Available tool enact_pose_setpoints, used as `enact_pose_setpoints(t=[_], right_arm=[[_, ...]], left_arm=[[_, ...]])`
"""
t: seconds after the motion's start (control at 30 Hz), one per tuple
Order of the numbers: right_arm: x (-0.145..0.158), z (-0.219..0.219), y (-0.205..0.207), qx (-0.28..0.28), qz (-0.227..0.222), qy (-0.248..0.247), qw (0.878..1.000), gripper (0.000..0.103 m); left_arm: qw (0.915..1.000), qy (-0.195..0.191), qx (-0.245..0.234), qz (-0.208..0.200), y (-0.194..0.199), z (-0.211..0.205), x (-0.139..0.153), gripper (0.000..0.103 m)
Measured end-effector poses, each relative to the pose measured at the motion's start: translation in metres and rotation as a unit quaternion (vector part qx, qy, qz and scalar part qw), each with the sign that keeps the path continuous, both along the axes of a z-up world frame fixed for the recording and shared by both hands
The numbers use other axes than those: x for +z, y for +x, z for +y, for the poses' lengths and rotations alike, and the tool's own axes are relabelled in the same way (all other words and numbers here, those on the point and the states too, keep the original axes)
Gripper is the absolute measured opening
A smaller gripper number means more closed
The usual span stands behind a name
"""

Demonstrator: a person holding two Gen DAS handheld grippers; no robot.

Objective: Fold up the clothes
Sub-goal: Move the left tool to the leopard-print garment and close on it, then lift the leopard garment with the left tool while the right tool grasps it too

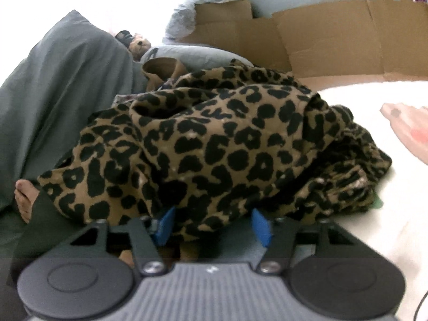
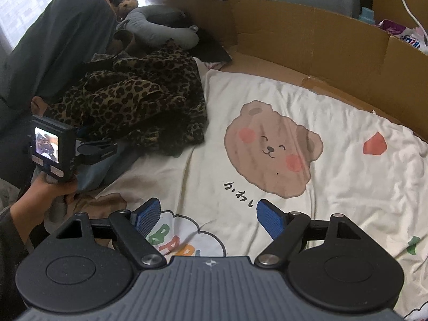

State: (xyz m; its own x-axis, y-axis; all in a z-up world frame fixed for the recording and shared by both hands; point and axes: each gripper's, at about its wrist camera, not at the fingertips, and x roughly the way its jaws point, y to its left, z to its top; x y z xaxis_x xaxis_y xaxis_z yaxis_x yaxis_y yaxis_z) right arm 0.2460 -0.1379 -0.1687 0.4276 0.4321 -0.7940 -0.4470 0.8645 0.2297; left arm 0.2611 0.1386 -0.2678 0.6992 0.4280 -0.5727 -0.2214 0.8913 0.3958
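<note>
Where bedding meets a dark green pillow (image 2: 53,45): leopard-print garment (image 2: 139,99), crumpled in a heap at the left edge of a cream bear-print sheet (image 2: 334,139). Left gripper (image 1: 212,223) pushed into the heap's near edge, blue fingers (image 1: 260,227) apart, tips buried under cloth; grip on fabric not discernible. Right gripper (image 2: 208,218) spread wide above bare sheet, holding nothing, well apart from the garment. Cardboard wall (image 2: 321,48) behind; plush toys (image 2: 149,24) at far corner.

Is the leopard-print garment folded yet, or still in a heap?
Still in a heap. The leopard-print garment lies bunched and creased at the edge of the bear-print sheet, with no flat panels or straight fold lines.
</note>
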Motion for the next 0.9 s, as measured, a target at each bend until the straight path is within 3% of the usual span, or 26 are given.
enact_pose_setpoints(t=[0.07,0.17,0.5,0.9], right_arm=[[-0.001,0.003,0.004,0.004,0.001,0.008,1.000,0.080],[-0.002,0.007,0.012,-0.009,0.009,0.023,1.000,0.071],[-0.009,0.015,0.030,-0.057,0.061,0.095,0.992,0.070],[-0.005,0.001,0.037,-0.099,0.096,0.193,0.972,0.070]], left_arm=[[0.9993,-0.036,0.011,-0.007,-0.002,0.006,0.008,0.023],[0.9975,-0.061,0.023,-0.028,-0.010,0.010,0.021,0.007],[0.9898,-0.135,-0.006,-0.045,-0.035,-0.007,0.065,0.004],[0.9819,-0.180,-0.046,-0.036,-0.056,-0.057,0.096,0.002]])
